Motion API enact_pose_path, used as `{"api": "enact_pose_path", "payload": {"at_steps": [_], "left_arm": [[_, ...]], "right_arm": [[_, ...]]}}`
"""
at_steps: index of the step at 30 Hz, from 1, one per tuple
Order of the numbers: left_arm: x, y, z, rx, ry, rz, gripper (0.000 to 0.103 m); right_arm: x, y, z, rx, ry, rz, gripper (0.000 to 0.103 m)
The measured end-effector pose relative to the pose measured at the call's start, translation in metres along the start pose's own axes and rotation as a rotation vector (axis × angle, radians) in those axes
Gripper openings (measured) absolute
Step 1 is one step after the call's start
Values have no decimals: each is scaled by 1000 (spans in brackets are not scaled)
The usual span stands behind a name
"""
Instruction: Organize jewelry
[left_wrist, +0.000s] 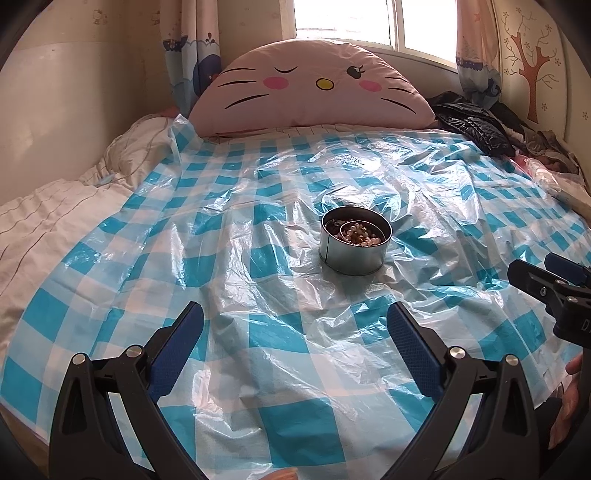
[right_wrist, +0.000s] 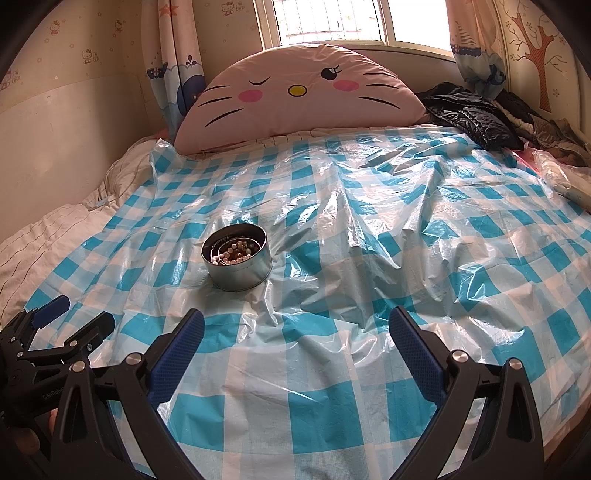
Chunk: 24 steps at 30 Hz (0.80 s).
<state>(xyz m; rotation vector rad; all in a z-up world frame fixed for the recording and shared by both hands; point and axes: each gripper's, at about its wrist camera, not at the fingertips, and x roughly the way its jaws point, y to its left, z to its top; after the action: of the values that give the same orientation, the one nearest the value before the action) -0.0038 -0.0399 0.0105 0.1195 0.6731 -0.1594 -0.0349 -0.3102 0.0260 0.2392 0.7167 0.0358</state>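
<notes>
A round metal tin (left_wrist: 355, 254) stands on the blue-and-white checked plastic sheet (left_wrist: 258, 236) that covers the bed. Beaded jewelry (left_wrist: 360, 233) and a thin metal ring lie inside it. In the right wrist view the tin (right_wrist: 238, 271) sits ahead to the left, with the beads (right_wrist: 233, 253) inside. My left gripper (left_wrist: 295, 328) is open and empty, well short of the tin. My right gripper (right_wrist: 296, 328) is open and empty, to the right of the tin. Each gripper shows at the edge of the other's view, the right one (left_wrist: 535, 277) and the left one (right_wrist: 74, 314).
A pink cat-face cushion (left_wrist: 310, 85) leans at the head of the bed under a window. Dark clothes (left_wrist: 476, 125) are piled at the far right corner. A white quilt (left_wrist: 55, 206) lies along the left edge beside the wall.
</notes>
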Motion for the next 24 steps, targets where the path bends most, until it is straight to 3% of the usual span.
{"api": "enact_pose_path", "payload": {"at_steps": [24], "left_arm": [[4, 4, 2, -17, 23, -44, 96]], "right_arm": [[0, 0, 0, 0, 1, 0, 96]]}}
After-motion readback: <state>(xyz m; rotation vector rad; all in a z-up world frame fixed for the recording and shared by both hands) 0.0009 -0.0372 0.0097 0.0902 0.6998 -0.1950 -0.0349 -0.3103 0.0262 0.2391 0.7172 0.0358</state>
